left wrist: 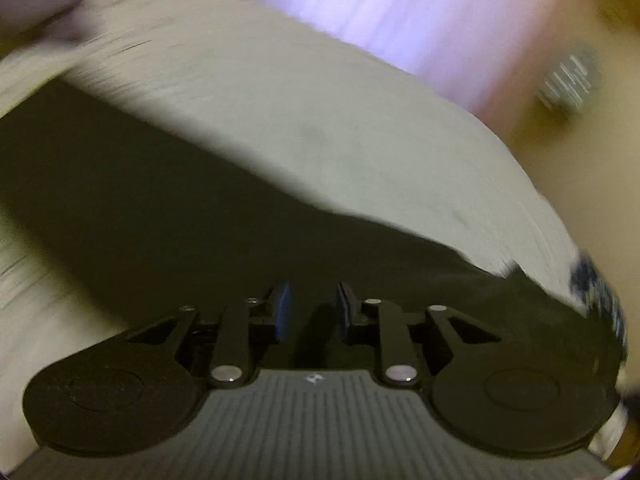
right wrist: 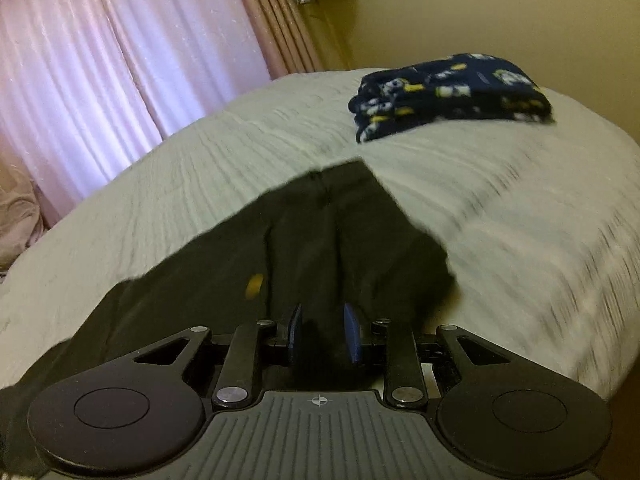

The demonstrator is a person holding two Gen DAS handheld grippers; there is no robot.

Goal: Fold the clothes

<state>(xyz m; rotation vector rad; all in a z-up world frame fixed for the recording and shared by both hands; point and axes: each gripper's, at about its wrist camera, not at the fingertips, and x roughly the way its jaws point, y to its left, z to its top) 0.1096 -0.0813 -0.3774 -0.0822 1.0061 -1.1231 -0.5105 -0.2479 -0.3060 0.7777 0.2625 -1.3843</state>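
Note:
A black garment lies spread on the pale bed cover, blurred by motion. My left gripper hovers over its near part, blue pads apart, and I make out no cloth pinched between them. In the right wrist view the same black garment runs up from my right gripper in folds that converge on the pads. A bunch of dark cloth fills the gap between those pads. A small yellow mark shows on the fabric left of the right gripper.
A folded navy garment with a white and yellow print rests at the far right of the bed; its edge shows in the left view. Pink curtains hang behind the bed, with a yellow wall to the right.

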